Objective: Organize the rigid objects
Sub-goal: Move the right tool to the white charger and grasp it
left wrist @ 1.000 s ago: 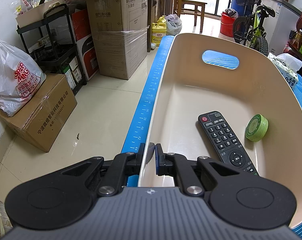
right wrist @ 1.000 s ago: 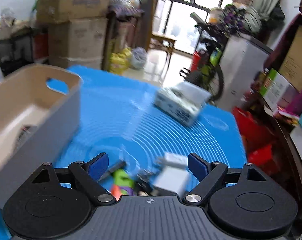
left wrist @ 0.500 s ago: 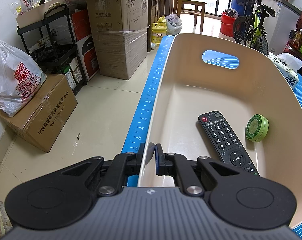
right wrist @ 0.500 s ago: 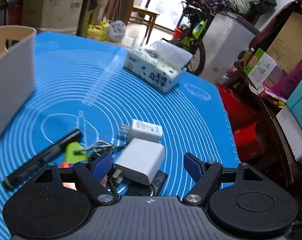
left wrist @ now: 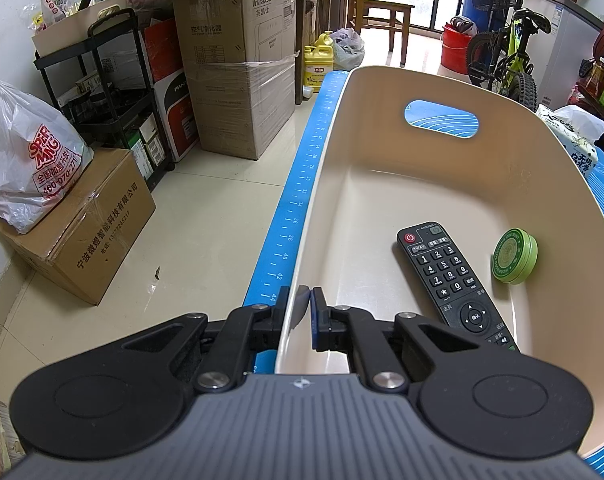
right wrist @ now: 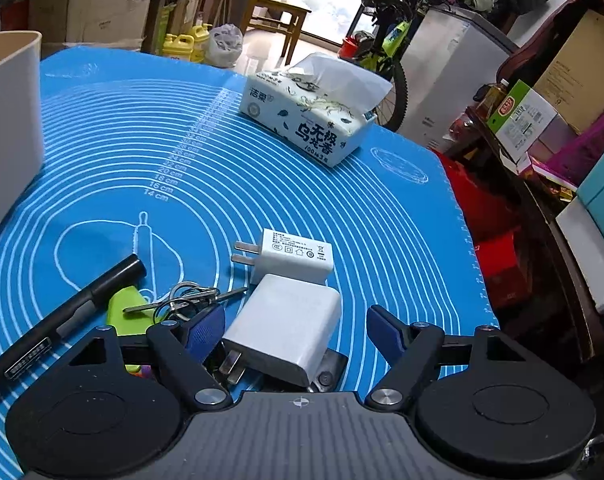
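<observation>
Cardboard boxes, a bicycle and shelves crowd the room around a table covered by a blue baking mat. Nearest the right gripper, whose fingers stand wide apart, a large white charger lies right between them, likely the next piece to lift; it rests on something dark I cannot make out. Just beyond it sits a smaller white charger, prongs pointing left. Off the left finger lie a bunch of keys over a green tag, and a black pen angled further left. Farther ahead stands a tissue pack, probably no part of the sorting.

The left gripper is pinched narrow on the near rim of the beige bin, one finger outside and one inside, seemingly to steady it. Inside, ahead and to the right, a black remote lies flat, and a green round tin leans against the right wall.
</observation>
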`<state>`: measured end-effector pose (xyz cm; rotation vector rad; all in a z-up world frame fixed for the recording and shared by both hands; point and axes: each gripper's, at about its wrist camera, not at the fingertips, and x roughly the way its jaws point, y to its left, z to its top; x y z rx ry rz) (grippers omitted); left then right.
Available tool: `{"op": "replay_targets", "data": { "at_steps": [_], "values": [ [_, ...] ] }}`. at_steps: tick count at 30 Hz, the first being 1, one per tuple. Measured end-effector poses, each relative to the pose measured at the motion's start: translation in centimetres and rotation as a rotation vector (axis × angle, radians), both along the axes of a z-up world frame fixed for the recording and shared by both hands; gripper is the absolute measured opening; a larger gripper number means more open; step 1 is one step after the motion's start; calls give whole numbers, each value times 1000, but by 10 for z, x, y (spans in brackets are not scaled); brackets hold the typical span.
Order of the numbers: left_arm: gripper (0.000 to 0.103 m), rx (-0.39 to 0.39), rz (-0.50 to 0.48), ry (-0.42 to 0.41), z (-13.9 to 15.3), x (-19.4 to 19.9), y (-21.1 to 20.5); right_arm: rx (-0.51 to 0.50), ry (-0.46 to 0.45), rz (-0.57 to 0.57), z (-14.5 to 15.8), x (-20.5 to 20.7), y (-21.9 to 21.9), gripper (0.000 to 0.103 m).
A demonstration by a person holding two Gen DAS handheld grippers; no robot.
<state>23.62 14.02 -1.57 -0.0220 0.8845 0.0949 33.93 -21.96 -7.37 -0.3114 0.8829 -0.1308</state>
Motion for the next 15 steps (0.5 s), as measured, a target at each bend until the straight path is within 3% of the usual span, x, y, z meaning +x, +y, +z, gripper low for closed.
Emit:
{"op": "replay_targets", "data": {
  "at_steps": [4,8,15],
  "values": [
    [11,-1,0,0,0,0,0,9,13,-21,-6,6,-1,80],
    [11,0,0,0,0,0,0,40,22,-20,-8,8,-2,68],
    [11,0,0,0,0,0,0,86,1,-31,-4,0,-6,60]
  ]
}}
